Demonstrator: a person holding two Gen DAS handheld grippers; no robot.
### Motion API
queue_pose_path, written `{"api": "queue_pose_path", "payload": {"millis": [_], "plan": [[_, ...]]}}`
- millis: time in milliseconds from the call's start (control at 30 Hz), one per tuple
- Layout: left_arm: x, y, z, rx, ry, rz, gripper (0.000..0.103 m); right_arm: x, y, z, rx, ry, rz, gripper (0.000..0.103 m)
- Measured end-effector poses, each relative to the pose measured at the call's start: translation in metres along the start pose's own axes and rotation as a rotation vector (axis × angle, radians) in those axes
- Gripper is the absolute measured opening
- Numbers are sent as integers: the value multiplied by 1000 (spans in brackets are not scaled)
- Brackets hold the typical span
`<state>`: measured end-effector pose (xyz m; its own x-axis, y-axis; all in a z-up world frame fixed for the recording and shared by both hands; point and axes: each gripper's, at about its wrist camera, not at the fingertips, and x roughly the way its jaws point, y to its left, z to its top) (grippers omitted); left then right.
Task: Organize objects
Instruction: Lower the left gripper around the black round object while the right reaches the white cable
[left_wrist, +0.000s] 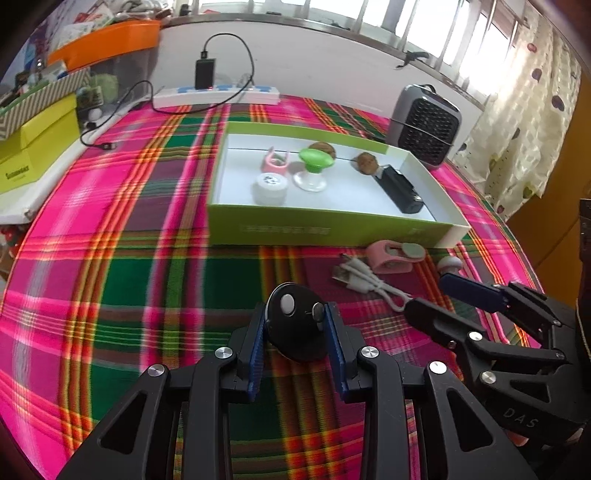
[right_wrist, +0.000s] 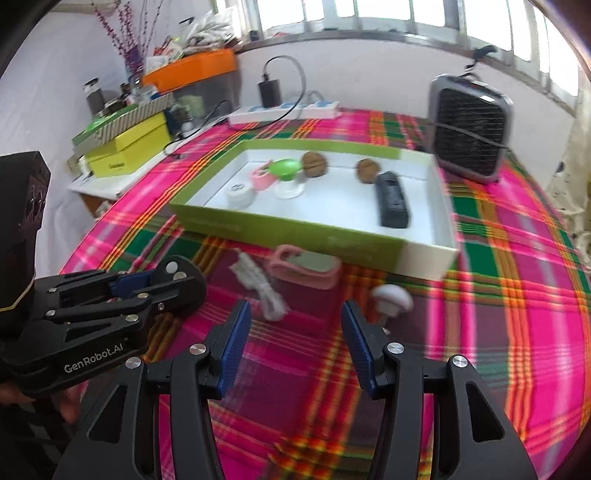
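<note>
Left wrist view. The left gripper (left_wrist: 295, 328) occupies the lower centre of the frame, its blue pads (left_wrist: 258, 343) pressed against either side of a black disc (left_wrist: 293, 326) that carries a white button and a metal stud. The disc sits between the fingers above the plaid cloth (left_wrist: 110, 295); whether it touches the cloth cannot be told. In the centre of the frame lies the green tray (left_wrist: 325, 229), already holding a white round case (left_wrist: 270, 188), a pink clip (left_wrist: 276, 162), a green-topped stand (left_wrist: 314, 166), two walnuts (left_wrist: 365, 162) and a black bar (left_wrist: 400, 188). At lower right the right gripper (left_wrist: 436, 299) enters, fingers spread, just beside a white cable (left_wrist: 364, 282); a pink strap (left_wrist: 395, 254) and a small white mushroom (left_wrist: 448, 264) lie near the tray's front wall.

Right wrist view. The right gripper (right_wrist: 295, 343) fills the bottom centre, fingers apart with nothing between them. Above it, in mid-frame, lie the white cable (right_wrist: 262, 291), the pink strap (right_wrist: 306, 267) and the white mushroom (right_wrist: 391, 299), all outside the green tray (right_wrist: 288, 229). At left, the left gripper (right_wrist: 173, 284) pinches the black disc (right_wrist: 184, 280).

Step in hand, by judgement: the disc is gripped and ready for carrying to the tray. The next move calls for lifting it clear of the front wall and setting it on bare white floor, likely between the round case and the black bar. The right tool appears placed to take one of the three loose items.
</note>
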<state>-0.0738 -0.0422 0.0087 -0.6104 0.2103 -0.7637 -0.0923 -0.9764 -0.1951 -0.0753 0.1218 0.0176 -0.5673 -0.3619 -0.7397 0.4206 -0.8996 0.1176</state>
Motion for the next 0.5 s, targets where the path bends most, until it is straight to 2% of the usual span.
{"api": "queue_pose_path", "payload": {"millis": [433, 500], "plan": [[-3, 22, 0, -30, -11, 12, 28, 21, 23, 2, -45, 48, 85, 52], [-3, 24, 0, -32, -12, 10, 28, 20, 25, 2, -50, 49, 104, 47]]}}
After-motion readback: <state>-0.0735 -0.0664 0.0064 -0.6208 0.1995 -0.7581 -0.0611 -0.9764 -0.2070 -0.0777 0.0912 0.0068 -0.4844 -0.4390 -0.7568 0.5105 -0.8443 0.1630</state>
